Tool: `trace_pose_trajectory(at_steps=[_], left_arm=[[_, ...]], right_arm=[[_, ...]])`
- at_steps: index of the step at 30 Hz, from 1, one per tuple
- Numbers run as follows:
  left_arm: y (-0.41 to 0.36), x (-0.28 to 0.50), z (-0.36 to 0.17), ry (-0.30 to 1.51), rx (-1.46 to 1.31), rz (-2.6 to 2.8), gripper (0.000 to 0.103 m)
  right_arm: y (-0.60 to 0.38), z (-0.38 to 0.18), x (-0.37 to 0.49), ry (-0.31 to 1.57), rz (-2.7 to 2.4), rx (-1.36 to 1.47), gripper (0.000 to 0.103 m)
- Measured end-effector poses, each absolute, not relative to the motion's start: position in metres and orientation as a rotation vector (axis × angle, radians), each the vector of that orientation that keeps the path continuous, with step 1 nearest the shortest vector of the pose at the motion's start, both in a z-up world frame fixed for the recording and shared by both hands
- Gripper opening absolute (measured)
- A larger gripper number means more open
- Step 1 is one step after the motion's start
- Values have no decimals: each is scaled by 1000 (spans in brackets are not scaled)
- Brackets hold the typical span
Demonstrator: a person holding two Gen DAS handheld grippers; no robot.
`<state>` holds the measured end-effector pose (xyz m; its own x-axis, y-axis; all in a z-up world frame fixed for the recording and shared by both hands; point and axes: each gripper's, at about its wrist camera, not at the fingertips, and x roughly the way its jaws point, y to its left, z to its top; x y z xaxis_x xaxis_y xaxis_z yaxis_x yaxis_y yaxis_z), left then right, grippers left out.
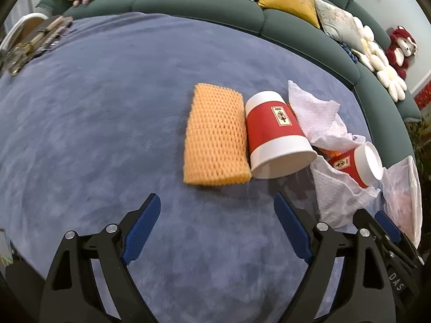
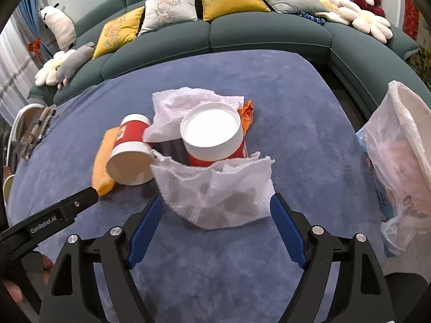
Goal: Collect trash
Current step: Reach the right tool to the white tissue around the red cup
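Observation:
On the blue table lie an orange foam net sleeve (image 1: 215, 134), a red-and-white paper cup (image 1: 274, 132) on its side, crumpled white tissues (image 1: 317, 115), and a second red cup (image 1: 358, 165) among them. My left gripper (image 1: 216, 226) is open and empty, just short of the sleeve and cup. In the right wrist view my right gripper (image 2: 216, 228) is open, its blue fingers (image 2: 288, 228) flanking a stained white tissue (image 2: 218, 196). Behind it lie the second cup (image 2: 212, 134), bottom facing me, the first cup (image 2: 129, 153), and an orange wrapper (image 2: 246, 115).
A white plastic trash bag (image 2: 398, 161) stands at the table's right edge, also in the left wrist view (image 1: 404, 196). A green sofa (image 2: 269, 32) with cushions curves behind the table. Pens and clutter (image 1: 32, 45) lie at the far left edge.

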<state>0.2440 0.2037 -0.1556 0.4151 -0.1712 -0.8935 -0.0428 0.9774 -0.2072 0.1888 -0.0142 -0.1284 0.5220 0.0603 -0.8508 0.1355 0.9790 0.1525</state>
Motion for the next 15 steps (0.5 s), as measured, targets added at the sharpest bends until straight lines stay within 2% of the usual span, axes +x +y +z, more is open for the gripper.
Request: trace_pose_trajectory(at_steps=[5,7,9,13,15], left_arm=[[200,263,-167,1156,-189,-131,79],[198,271,-173,1172,-174,-145,73],[196,277,-180,1198,-158,-163,62],[198,277,-181,1192,-144,-165,54],[200,276,-180,1188,-150,-169,41]], right_arm=[[-13,-141,204,1051,-62,208,78],[-13,-145,209,1057,-66,207,78],[-11,-149,212,1066,-71,205,78],[-10,-157,216,1077,-69,203,78],[-10,-158,216,1076,-63,207,69]])
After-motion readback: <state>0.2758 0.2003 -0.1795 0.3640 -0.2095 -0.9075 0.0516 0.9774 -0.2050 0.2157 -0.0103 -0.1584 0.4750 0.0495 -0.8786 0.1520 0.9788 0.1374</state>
